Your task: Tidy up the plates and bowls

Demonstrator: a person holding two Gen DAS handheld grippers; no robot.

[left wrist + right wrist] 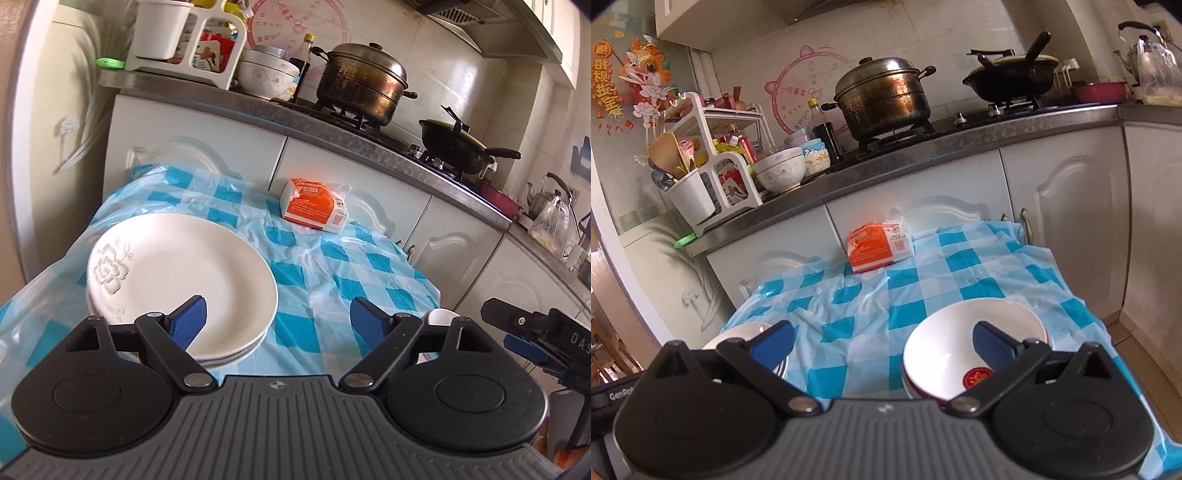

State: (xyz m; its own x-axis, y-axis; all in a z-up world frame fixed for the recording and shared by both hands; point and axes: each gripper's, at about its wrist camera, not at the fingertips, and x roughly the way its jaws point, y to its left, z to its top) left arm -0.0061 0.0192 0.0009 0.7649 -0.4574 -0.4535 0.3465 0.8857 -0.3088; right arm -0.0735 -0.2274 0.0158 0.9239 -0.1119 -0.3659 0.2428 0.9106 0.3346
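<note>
Two glossy round stacks (177,266), checkered plastic cloth (332,258)

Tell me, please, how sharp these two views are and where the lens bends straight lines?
Left wrist view: the stacked plates and tissue pack look sharp; the far left edge smears, and the counter edge bows strongly. Right wrist view: the bowls look crisp, the counter edge arcs, and the picture's corners go dark.

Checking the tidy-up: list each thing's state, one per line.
Plates: stacked on the table, free.
Bowls: nested on the table, free.
Left gripper: open, empty.
Right gripper: open, empty.
Tissue pack: opened, lying on the table.
Pot: lidded, on the stove.
</note>
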